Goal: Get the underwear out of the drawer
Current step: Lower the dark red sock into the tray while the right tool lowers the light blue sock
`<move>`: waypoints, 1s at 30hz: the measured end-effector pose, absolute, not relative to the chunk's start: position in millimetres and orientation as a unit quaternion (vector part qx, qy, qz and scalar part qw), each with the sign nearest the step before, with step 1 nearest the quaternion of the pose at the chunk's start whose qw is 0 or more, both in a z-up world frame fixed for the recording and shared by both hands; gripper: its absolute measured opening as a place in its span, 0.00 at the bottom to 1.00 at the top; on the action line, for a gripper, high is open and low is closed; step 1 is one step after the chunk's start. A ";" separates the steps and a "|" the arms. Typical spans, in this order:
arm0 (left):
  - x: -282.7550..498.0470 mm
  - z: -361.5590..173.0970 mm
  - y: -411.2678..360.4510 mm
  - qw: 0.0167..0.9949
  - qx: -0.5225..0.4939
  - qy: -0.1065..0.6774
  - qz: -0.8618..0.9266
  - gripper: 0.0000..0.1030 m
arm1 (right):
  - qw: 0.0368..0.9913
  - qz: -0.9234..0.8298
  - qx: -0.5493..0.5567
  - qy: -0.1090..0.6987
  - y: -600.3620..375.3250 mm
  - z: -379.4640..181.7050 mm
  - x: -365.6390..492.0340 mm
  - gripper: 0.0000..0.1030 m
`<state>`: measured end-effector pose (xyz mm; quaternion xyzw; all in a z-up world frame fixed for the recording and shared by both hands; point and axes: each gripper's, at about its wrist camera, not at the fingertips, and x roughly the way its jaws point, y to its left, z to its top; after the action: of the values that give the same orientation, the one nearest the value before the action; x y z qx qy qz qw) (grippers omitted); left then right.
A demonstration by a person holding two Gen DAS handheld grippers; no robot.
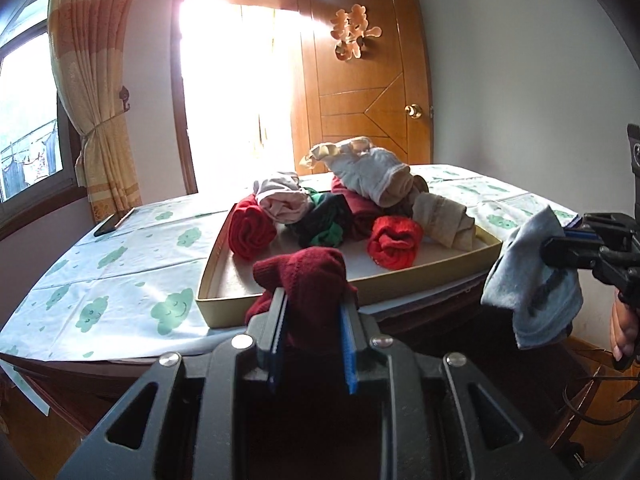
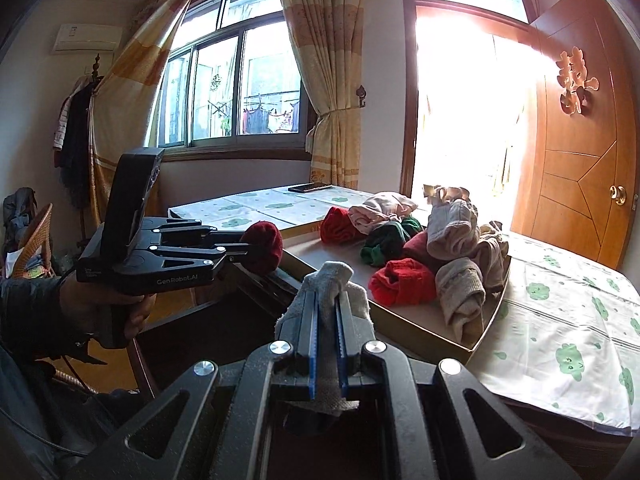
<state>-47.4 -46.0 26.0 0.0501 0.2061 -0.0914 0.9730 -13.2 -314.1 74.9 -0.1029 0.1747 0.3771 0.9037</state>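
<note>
My left gripper (image 1: 313, 300) is shut on a dark red rolled garment (image 1: 304, 276), held up in front of the table's near edge. From the right wrist view the same garment (image 2: 264, 246) shows at the left gripper's tip (image 2: 244, 249). My right gripper (image 2: 327, 300) is shut on a light grey cloth (image 2: 332, 280), which hangs from it in the left wrist view as the grey cloth (image 1: 532, 280) under the right gripper (image 1: 554, 252). A shallow tan tray (image 1: 224, 300) on the table holds several more rolled garments: red (image 1: 394, 246), green-black (image 1: 324, 222), pink (image 1: 282, 196), beige (image 1: 444, 216).
The table wears a white cloth with green clouds (image 1: 120, 264). A dark phone (image 1: 114, 222) lies at its far left corner. A wooden door (image 1: 360, 92), bright doorway and curtains (image 1: 88, 92) stand behind. A wicker chair (image 2: 30, 236) and a coat rack (image 2: 80, 132) stand left.
</note>
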 end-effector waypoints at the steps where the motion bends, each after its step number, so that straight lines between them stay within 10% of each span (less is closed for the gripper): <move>1: -46.4 27.1 -45.8 0.973 0.050 0.206 -0.091 0.21 | 0.904 0.377 -0.104 0.175 -313.1 75.3 -12.2 0.08; 30: 2.2 56.4 -36.1 0.971 0.060 0.218 -0.078 0.21 | 0.907 0.375 -0.087 0.172 -284.6 107.9 30.9 0.08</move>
<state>2.2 -36.1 56.4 0.0598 0.2185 -0.0776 0.9709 30.9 -284.6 107.9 -0.0870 0.1718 0.3748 0.9069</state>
